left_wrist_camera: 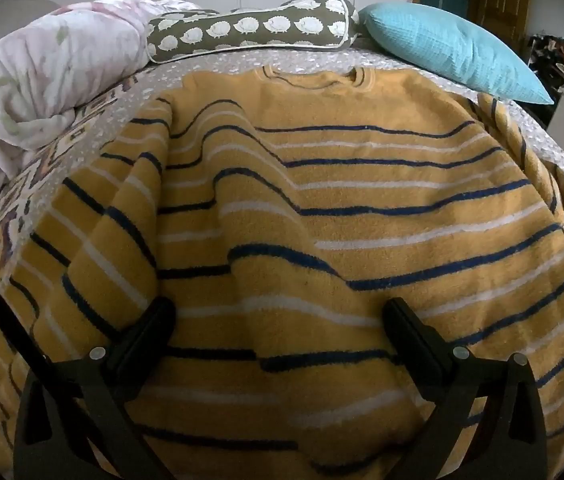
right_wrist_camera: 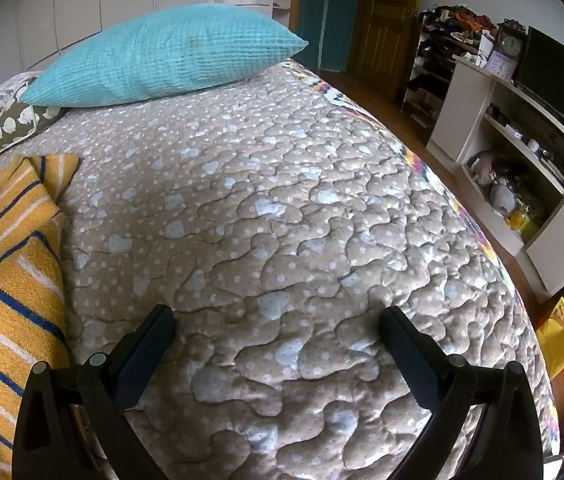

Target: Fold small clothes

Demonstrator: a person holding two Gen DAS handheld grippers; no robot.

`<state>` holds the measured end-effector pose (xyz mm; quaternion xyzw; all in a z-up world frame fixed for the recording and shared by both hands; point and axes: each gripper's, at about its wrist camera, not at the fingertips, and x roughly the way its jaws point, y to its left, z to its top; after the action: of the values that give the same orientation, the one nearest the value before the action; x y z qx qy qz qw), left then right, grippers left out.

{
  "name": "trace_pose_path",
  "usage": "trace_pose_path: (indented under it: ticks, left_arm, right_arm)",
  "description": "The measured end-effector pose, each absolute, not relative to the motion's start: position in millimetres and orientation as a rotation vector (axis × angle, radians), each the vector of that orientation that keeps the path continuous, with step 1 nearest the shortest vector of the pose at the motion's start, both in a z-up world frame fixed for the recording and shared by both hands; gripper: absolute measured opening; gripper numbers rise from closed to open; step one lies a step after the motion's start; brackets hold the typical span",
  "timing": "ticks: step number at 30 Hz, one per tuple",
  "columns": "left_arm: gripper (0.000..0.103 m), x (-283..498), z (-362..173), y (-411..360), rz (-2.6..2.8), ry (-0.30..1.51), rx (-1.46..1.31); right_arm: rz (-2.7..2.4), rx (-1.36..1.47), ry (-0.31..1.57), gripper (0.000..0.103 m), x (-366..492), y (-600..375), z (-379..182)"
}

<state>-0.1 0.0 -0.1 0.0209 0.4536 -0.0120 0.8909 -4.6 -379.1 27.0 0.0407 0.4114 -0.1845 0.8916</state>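
From the left wrist view, a fuzzy mustard-yellow sweater with navy and white stripes is seen spread across the beige quilted bedspread with pale heart patches, its neckline pointed toward the pillows. The left gripper is held wide apart over the lower body of the sweater, with nothing caught between its black fingers; whether the tips press into the fabric cannot be told. The sweater's left-hand sleeve is laid in ridged folds beside the body. Beyond the collar, a long olive bolster printed with white hedgehogs is lined up next to a teal waffle-textured pillow, and a bunched white floral duvet is piled at the left. Over to the right wrist view: the right gripper is likewise spread wide and empty, poised above bare bedspread. Only a sleeve and edge of the sweater are caught at the left border, well apart from these fingers. The teal pillow is propped at the head, and a white shelving unit crowded with small objects is stood along the right wall.
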Motion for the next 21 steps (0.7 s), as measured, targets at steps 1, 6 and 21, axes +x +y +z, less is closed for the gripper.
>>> trace_pose_path:
  ticks: [1, 6, 21]
  left_arm:
    - [0.103, -0.5, -0.2, -0.1, -0.028, 0.947, 0.039]
    - [0.103, 0.7, -0.6, -0.4, -0.029, 0.963, 0.037]
    - [0.103, -1.0, -1.2, -1.3, -0.025, 0.943, 0.037]
  right_arm:
    - [-0.384, 0.083, 0.855, 0.103, -4.5, -379.0, 27.1]
    - [-0.383, 0.083, 0.852, 0.103, -4.9, -379.0, 26.8]
    - [-0.385, 0.079, 0.850, 0.103, -4.9, -378.4, 26.9]
